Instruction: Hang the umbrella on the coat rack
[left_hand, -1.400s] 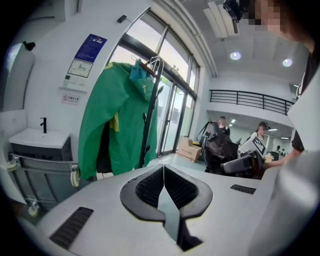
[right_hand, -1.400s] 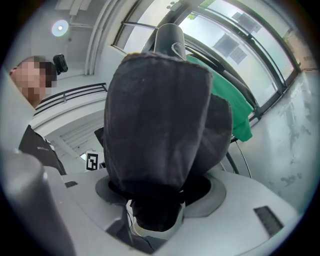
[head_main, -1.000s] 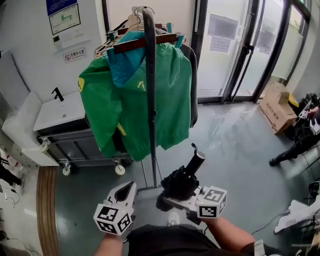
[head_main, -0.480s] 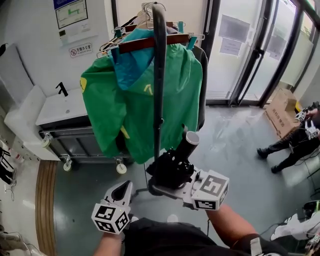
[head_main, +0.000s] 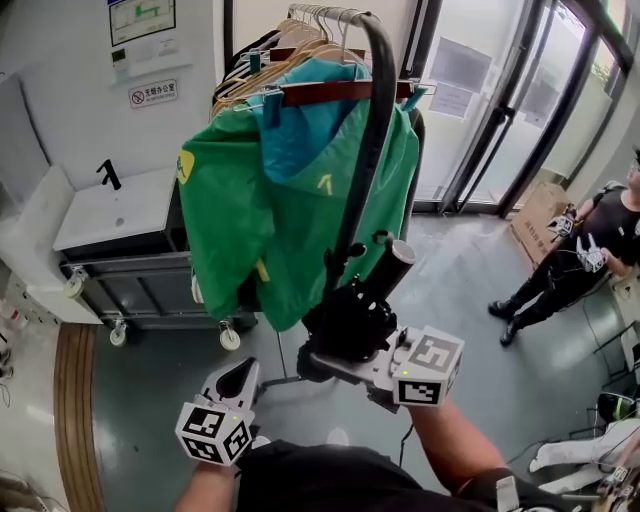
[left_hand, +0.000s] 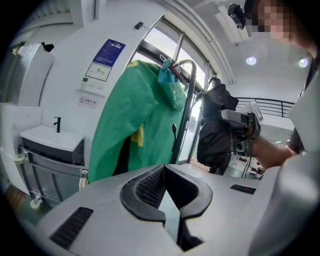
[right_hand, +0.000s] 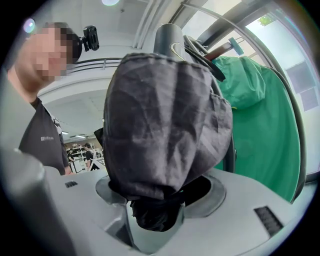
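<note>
At frame centre, the right gripper (head_main: 338, 348) clamps a folded black umbrella (head_main: 388, 272), held just beside the coat rack (head_main: 368, 140) pole. Lower left, the left gripper (head_main: 238, 381) is closed and empty. A green jacket (head_main: 270, 220) hangs upper centre.

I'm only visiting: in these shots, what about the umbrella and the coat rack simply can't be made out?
- Where the coat rack pole meets the floor: head view, hidden behind the umbrella and the right tool.
- Any hanging loop on the umbrella: right gripper view, its own bunched fabric fills the frame.
- Clothes behind the green jacket: head view, covered by it.
- Print on the wall sign: head view, too small.
</note>
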